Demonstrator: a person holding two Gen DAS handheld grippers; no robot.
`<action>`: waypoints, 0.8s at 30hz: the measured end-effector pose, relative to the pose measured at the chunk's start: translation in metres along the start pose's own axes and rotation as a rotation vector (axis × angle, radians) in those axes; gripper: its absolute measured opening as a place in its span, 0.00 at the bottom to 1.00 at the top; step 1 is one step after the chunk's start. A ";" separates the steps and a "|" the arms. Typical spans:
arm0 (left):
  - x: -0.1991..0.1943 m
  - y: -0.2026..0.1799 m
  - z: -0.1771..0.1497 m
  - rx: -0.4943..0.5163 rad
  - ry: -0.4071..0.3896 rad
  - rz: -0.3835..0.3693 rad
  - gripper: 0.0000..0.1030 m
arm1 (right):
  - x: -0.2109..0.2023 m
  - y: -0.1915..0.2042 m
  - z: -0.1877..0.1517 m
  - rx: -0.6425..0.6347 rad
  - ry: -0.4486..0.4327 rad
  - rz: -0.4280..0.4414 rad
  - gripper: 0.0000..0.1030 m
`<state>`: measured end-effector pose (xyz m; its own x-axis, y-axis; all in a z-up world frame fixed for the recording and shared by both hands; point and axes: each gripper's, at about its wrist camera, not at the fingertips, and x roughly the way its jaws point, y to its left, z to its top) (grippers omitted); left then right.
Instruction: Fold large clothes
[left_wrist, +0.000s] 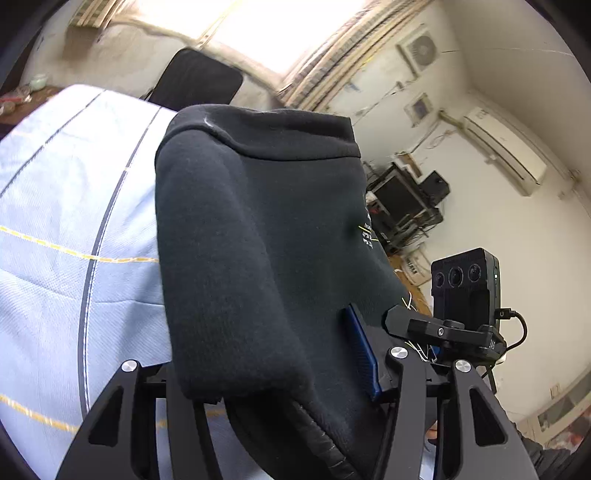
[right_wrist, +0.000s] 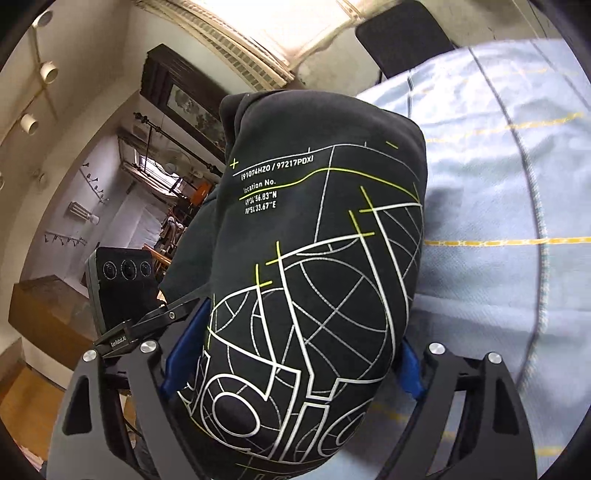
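Note:
A thick folded bundle of black sweatshirt (left_wrist: 258, 221) fills the middle of the left wrist view, plain side up. From the right wrist view the same sweatshirt (right_wrist: 314, 221) shows its white and yellow-green line print. My left gripper (left_wrist: 273, 369) is shut on one end of the bundle; one blue pad (left_wrist: 360, 354) presses its side, and the other is hidden by cloth. My right gripper (right_wrist: 295, 362) is shut on the other end, a blue pad (right_wrist: 184, 354) on each flank. The bundle hangs over a pale blue striped bed sheet (left_wrist: 55, 221) (right_wrist: 498, 184).
A black chair back (left_wrist: 199, 77) (right_wrist: 402, 33) stands beyond the bed. Each view shows the other gripper's black camera box (left_wrist: 465, 288) (right_wrist: 122, 280) close beside the bundle. A rack of dark equipment (left_wrist: 402, 203) stands by the white wall.

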<state>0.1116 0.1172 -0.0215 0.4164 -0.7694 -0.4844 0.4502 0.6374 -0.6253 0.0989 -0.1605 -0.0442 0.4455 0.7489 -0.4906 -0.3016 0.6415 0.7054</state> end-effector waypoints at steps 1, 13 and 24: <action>-0.007 -0.007 -0.003 0.009 -0.010 -0.001 0.53 | -0.007 0.008 -0.001 -0.014 -0.006 -0.003 0.81; -0.138 -0.071 -0.065 0.081 -0.137 0.092 0.53 | -0.051 0.117 -0.063 -0.132 -0.035 0.097 0.81; -0.251 -0.078 -0.152 0.052 -0.232 0.219 0.53 | -0.023 0.212 -0.151 -0.226 0.044 0.206 0.80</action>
<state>-0.1478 0.2541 0.0553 0.6740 -0.5873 -0.4482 0.3670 0.7927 -0.4868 -0.1021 -0.0169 0.0395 0.3202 0.8705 -0.3737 -0.5642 0.4921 0.6630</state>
